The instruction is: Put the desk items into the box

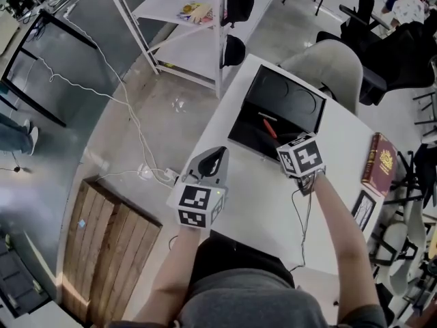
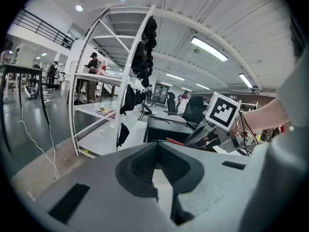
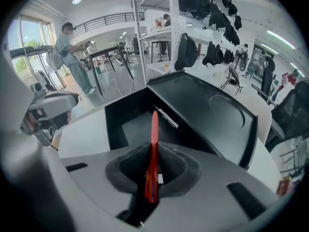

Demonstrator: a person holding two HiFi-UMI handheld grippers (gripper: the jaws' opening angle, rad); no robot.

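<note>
An open black box (image 1: 240, 124) lies on the white table (image 1: 259, 203), its lid (image 1: 290, 98) folded back behind it. My right gripper (image 1: 285, 149) hangs over the box's near edge, tilted steeply down and shut on a slim red pen (image 1: 270, 128). In the right gripper view the red pen (image 3: 153, 149) sticks out between the jaws toward the box's inside (image 3: 130, 129), where a thin black pen (image 3: 166, 117) lies. My left gripper (image 1: 217, 157) hovers at the table's left edge, shut with nothing in it. From the left gripper (image 2: 155, 166) I see the box (image 2: 164, 129) and the right gripper (image 2: 212, 132).
A red-brown book (image 1: 379, 164) and a dark framed item (image 1: 364, 210) lie at the table's right side. A grey chair (image 1: 328, 63) stands behind the table, a white rack (image 1: 198, 19) to the far left. A wooden pallet (image 1: 113, 251) and white cables are on the floor.
</note>
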